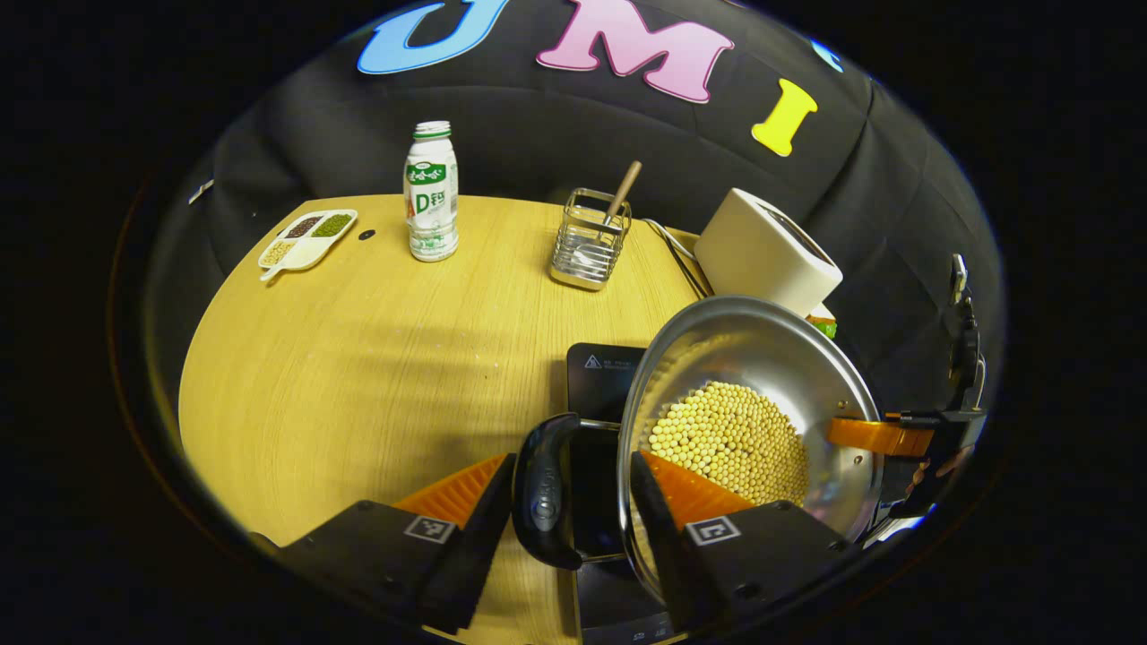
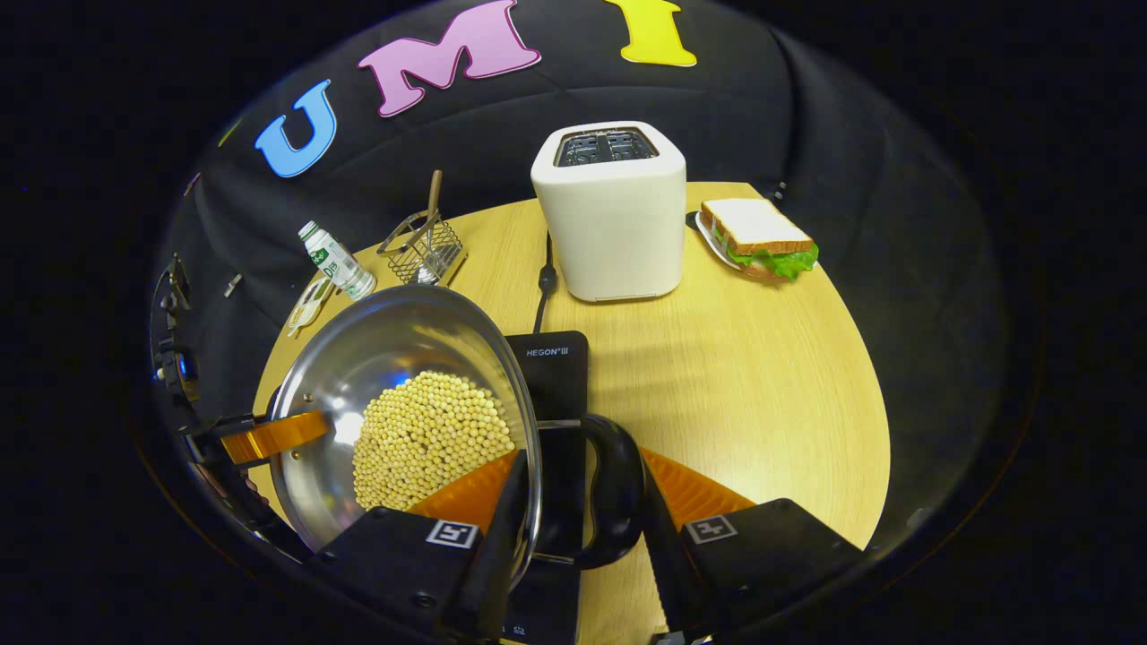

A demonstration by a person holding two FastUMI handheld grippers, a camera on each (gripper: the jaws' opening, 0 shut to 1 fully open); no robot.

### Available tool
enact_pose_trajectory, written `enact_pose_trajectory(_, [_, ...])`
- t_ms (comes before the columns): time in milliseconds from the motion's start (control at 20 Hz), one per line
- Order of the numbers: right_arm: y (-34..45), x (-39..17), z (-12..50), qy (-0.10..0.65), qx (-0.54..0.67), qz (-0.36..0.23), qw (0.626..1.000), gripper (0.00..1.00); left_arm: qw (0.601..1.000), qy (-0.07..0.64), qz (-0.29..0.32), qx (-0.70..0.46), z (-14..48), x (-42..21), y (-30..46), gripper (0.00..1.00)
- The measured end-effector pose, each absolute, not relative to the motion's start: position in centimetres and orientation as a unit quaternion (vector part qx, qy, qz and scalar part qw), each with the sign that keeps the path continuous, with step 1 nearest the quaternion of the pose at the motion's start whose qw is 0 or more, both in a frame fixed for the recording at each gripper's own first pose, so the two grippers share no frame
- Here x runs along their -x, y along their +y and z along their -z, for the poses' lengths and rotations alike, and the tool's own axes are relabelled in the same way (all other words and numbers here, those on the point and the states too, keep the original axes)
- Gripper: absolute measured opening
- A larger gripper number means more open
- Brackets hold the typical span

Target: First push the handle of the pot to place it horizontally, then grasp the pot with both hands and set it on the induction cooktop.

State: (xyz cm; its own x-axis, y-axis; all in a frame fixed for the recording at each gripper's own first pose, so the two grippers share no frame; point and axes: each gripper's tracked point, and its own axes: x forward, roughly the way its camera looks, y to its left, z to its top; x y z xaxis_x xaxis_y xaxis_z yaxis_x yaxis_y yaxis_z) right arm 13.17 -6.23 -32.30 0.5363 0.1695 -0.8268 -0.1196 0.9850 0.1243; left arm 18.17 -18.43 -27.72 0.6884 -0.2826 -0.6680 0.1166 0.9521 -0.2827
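On the left side, our left gripper (image 1: 573, 502) has its two fingers closed around the black loop handle (image 1: 545, 488) of the shiny round steel pot (image 1: 762, 358). In the middle, the pot is lifted and tips a little, and it hangs over the flat black induction cooktop (image 1: 599, 372) on the yellow wooden table (image 1: 376, 358). On the right side, our right gripper (image 2: 573, 511) pinches the pot's other black loop handle (image 2: 609, 488) the same way. So we think the handle push is done, and both grips are made. What is left is to lower the pot flat onto the cooktop and let go. We cannot quite tell if the pot's bottom touches the cooktop yet, because the pot hides it. The pot is wide and bright inside, like a mirror. It holds a heap of small pale yellow beans (image 2: 430, 434), piled to one side. We should set it down slowly, so the beans do not roll out.
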Motion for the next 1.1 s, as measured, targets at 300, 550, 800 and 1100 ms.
enact_pose_trajectory(300, [-6.4,-11.2,27.0,0.413,-0.030,-0.040,0.909,0.99,0.937,0.322,0.115,0.071,23.2,-16.0,-16.4,0.96])
enact_pose_trajectory(550, [-6.0,-8.4,20.6,0.331,-0.023,-0.014,0.943,0.99,0.965,0.232,0.123,0.025,16.7,-12.1,-14.6,0.95])
enact_pose_trajectory(800, [-4.2,-4.8,14.1,0.230,-0.016,-0.002,0.973,0.99,0.988,0.113,0.099,0.013,9.3,-6.3,-12.2,0.95])
enact_pose_trajectory(1100, [-2.5,0.4,7.3,0.109,-0.024,-0.003,0.994,0.99,0.999,0.021,0.050,0.004,4.9,1.3,-8.1,0.95])
